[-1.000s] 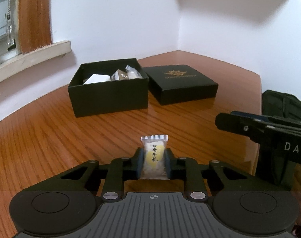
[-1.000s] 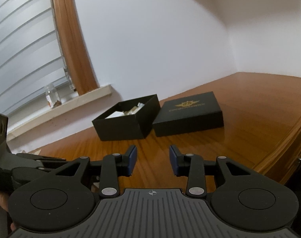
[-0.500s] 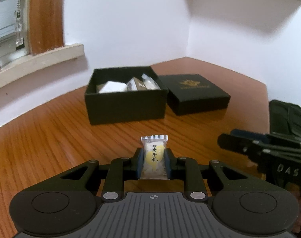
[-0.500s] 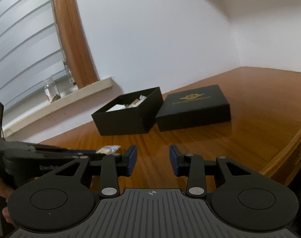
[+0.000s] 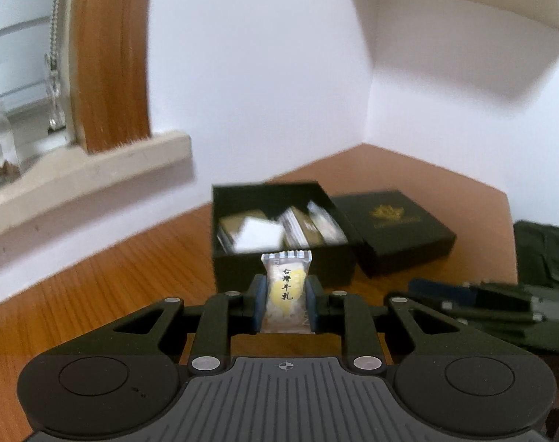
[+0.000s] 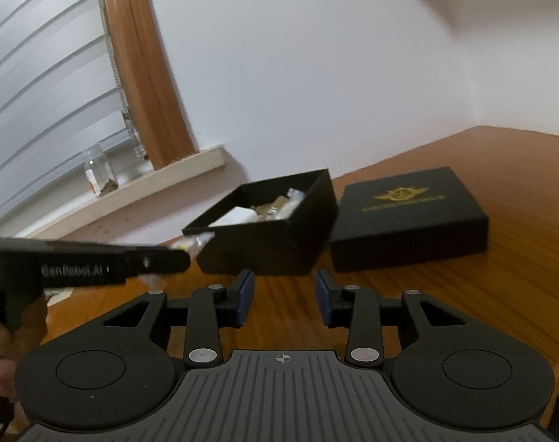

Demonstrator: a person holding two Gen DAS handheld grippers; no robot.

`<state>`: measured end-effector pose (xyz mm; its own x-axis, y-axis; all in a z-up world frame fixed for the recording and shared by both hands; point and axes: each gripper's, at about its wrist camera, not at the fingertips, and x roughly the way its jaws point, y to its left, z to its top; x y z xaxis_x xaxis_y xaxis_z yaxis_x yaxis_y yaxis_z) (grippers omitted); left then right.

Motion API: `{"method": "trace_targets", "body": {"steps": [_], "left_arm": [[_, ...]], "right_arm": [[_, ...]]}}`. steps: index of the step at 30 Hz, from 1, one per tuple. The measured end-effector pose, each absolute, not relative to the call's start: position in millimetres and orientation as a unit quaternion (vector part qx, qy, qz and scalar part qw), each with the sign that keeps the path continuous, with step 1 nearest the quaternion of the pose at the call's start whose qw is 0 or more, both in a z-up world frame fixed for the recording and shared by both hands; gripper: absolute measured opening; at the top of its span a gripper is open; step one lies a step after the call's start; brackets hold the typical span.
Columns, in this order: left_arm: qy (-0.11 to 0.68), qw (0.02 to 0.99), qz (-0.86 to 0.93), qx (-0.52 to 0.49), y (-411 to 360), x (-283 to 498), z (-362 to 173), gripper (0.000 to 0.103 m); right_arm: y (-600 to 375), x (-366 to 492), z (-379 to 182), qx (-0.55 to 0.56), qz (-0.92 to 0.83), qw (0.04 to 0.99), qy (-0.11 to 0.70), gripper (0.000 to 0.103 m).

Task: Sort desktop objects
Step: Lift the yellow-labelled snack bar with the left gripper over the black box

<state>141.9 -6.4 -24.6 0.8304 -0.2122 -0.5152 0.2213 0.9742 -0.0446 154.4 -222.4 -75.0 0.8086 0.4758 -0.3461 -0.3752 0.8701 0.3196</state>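
One open black box (image 5: 283, 269), assorted packets (image 5: 279, 228) inside

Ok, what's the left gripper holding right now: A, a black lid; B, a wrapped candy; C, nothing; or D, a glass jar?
B: the left gripper is shut on a small wrapped candy, held upright between its pads in front of the open box.

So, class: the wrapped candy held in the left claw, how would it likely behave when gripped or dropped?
The wrapped candy probably weighs little: the left claw holds it upright by its sides. Its crimped top edge looks thin, likely floppy. The flat packet seems unlikely to roll in the open box.
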Motion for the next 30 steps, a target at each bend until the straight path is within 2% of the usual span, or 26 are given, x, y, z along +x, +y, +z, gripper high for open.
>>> {"method": "trace_targets", "body": {"steps": [1,2,4,6,7,8,10,17,30], "left_arm": [[0.265,0.958,-0.113,0.007,-3,145,-21,0.024],[0.261,0.959,-0.114,0.006,0,148,-17,0.024],[0.255,0.960,-0.116,0.005,5,155,-10,0.024],[0.248,0.961,-0.119,0.007,8,163,-4,0.024],[0.245,0.962,-0.122,0.009,8,167,-1,0.024],[0.243,0.962,-0.125,0.009,8,171,0,0.024],[0.240,0.962,-0.131,0.009,7,179,3,0.024],[0.238,0.959,-0.153,0.004,1,206,3,0.025],[0.248,0.957,-0.150,-0.011,5,247,-13,0.024]], "right_arm": [[-220,156,-74,0.117,0.226,0.943,0.212,0.039],[-217,158,-73,0.116,0.227,0.943,0.212,0.048],[-213,162,-71,0.117,0.234,0.942,0.212,0.059],[-209,165,-69,0.117,0.243,0.940,0.210,0.064],[-207,167,-67,0.115,0.246,0.940,0.209,0.070],[-206,168,-66,0.115,0.246,0.940,0.205,0.082],[-204,171,-67,0.120,0.244,0.942,0.194,0.094],[-199,175,-72,0.118,0.261,0.937,0.202,0.101],[-198,179,-77,0.123,0.237,0.935,0.232,0.101]]}}
